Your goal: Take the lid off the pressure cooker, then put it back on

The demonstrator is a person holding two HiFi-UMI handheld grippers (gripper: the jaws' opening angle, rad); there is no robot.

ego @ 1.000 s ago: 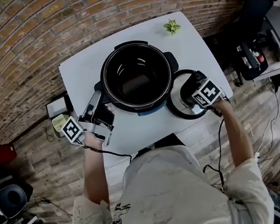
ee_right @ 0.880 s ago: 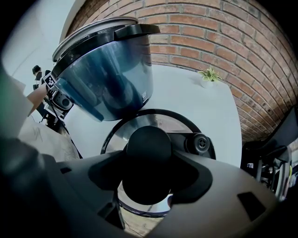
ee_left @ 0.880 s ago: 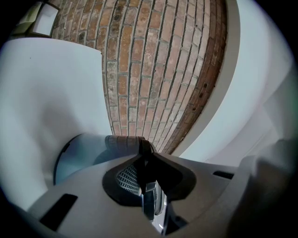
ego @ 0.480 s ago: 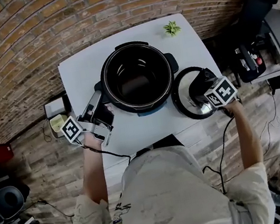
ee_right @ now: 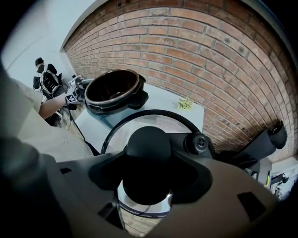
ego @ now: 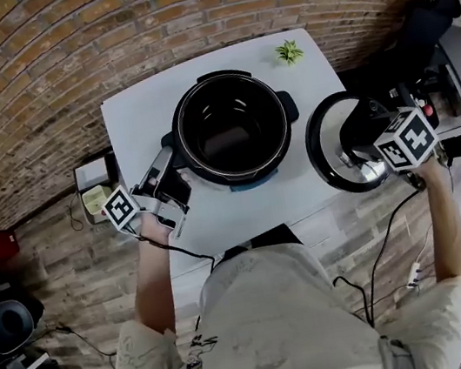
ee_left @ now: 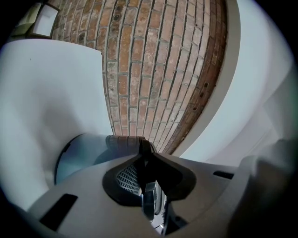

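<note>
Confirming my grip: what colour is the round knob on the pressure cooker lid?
Black; the round knob on the black-rimmed lid shows best in the right gripper view.

You can read no word, brand, number or sign here; the only print is the black-and-white square markers on the cube [ego: 120, 209] of your left gripper [ego: 164, 159] and the cube [ego: 405, 139] of your right gripper [ego: 362, 136], which spell nothing.

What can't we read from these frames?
Head view: inside the black pressure cooker pot, too dark to read.
Right gripper view: underside of the glass lid with black knob faces away; the right hand-held gripper, clamped on the knob, covers its centre.
Left gripper view: the left hand-held gripper hides most of the side handle it clamps.
Head view: small green thing, too small to identify.
</note>
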